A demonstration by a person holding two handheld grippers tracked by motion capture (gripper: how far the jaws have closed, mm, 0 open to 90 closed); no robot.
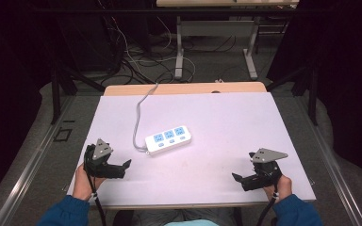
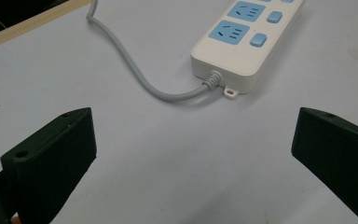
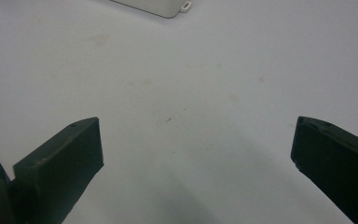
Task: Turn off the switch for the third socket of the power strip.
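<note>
a pale lilac-white table top [image 1: 226, 117] fills the middle of the room, its wooden far edge showing at twelve o'clock, the sheet lightly smudged in places. a white power strip [image 1: 168, 140] with three blue sockets lies a little left of the table's centre, turned slightly, its short end with the mounting tab pointing toward seven o'clock. its grey cable [image 1: 139, 117] leaves that end, loops, and runs up toward twelve o'clock, over the far edge to the floor

the left gripper [image 1: 126, 165] rests near the table's front edge at about eight o'clock, held in the person's left hand [image 1: 84, 181], jaws spread wide with nothing between them, pointing toward the strip, near it but apart. in the left gripper view the strip [image 2: 247, 42] sits at one o'clock beyond the jaws, and the cable [image 2: 135, 70] curves across bare table

the right gripper [image 1: 235, 177] sits at about four o'clock, in the right hand [image 1: 278, 186], jaws likewise wide apart and empty, well apart from the strip. in the right gripper view a corner of the strip [image 3: 161, 7] shows at twelve o'clock

around the table the room is dark: grey carpet, black curtains at the sides, a tangle of black and white cables on the floor [image 1: 136, 56] at eleven o'clock, and the metal legs of another desk [image 1: 214, 42] at twelve o'clock. blue sleeves [image 1: 61, 212] enter at six o'clock
</note>
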